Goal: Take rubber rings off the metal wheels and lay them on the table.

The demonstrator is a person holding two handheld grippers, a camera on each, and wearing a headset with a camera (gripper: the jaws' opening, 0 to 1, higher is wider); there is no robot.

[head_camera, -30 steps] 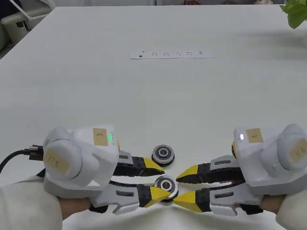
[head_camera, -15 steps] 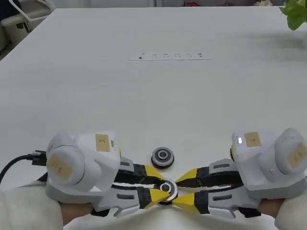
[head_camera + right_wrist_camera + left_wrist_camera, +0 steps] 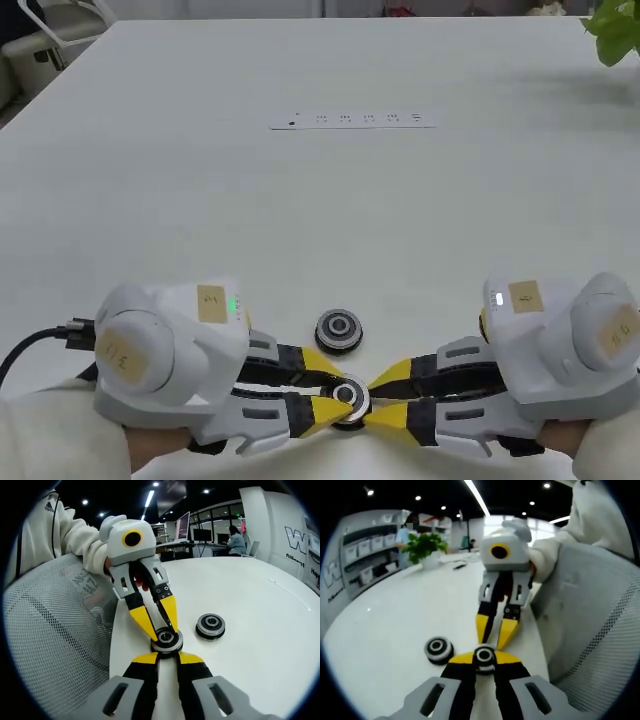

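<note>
Two metal wheels sit low in the middle of the head view, and both look like they have their black rubber rings (image 3: pixel 210 635) on. So I think the job is only at its start, with both rings left to pull off and lay down.

The near wheel (image 3: pixel 347 393) is at the bottom middle of the head view, right between my two tools. The far wheel (image 3: pixel 339 330) lies flat just above it, close by but not touching. Nothing holds that one.

My left tool (image 3: pixel 330 388) comes in from the lower left. Its two yellow tips press on the near wheel, one on each side, so it is gripping that wheel. My right tool (image 3: pixel 372 397) comes in from the lower right, and its tips meet the same wheel on the other side. In the left gripper view its tips are nearly together at the wheel's edge. I cannot tell if it has pinched the ring or only touches it.

The white surface (image 3: pixel 320 220) stretches up the frame. A white power strip (image 3: pixel 352 119) lies near the top middle, well apart from the wheels. A green plant (image 3: pixel 615 30) peeks in at the top right corner.
</note>
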